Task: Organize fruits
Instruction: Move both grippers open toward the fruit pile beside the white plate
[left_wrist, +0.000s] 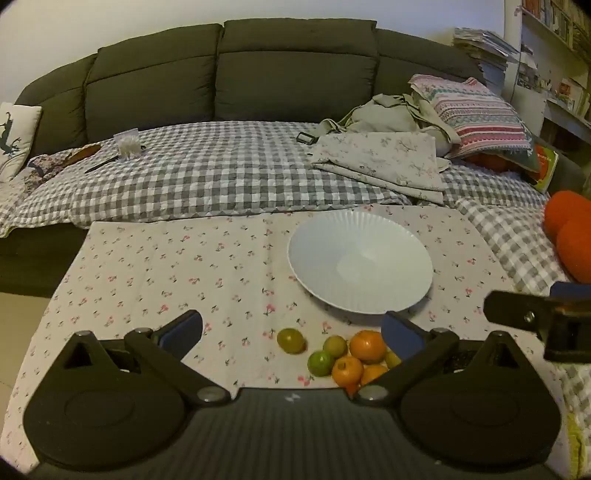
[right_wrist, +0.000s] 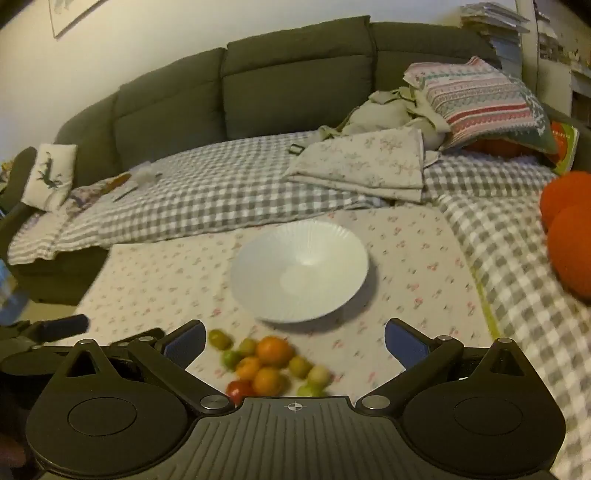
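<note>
- On the cherry-print cloth (left_wrist: 166, 266), just in front of the white plate (left_wrist: 360, 260), lies a small heap of fruits (left_wrist: 347, 356): round pieces in orange and green, most of them touching one another.
- From the left wrist view, the biggest orange fruit (left_wrist: 367, 345) sits at the back of the heap, a smaller orange fruit (left_wrist: 347, 370) in front of it and a bright green fruit (left_wrist: 320, 363) at its left.
- One yellow-green fruit (left_wrist: 291, 340) lies a little apart, to the left of the heap.
- From the right wrist view, which is blurred, a red fruit (right_wrist: 239, 390) shows at the near edge of the pile, partly cut off by the gripper body.
- The plate is ribbed, shallow and holds nothing; it rests flat on the cloth, near the heap but apart from it.
- The left gripper (left_wrist: 291, 332) hangs above the cloth with its jaws spread wide and nothing between the blue pads; its right finger (left_wrist: 400, 338) covers part of the heap.
- The right gripper (right_wrist: 295, 341) is likewise spread wide and grasps nothing; the heap lies on the cloth below the gap between its fingers.
- Each gripper shows at the edge of the other's view.
- Behind the cloth a grey checked blanket (left_wrist: 207, 177) covers the seat of a dark sofa (left_wrist: 229, 70).
- On the blanket lie a folded floral cloth (left_wrist: 384, 158), a crumpled beige garment (left_wrist: 388, 112) and a striped cushion (left_wrist: 476, 110).
- At the right edge sit two orange-red round cushions (left_wrist: 570, 232), near the cloth's far right corner.
- A small white pillow (left_wrist: 14, 136) with a dark animal figure leans at the sofa's left end.
</note>
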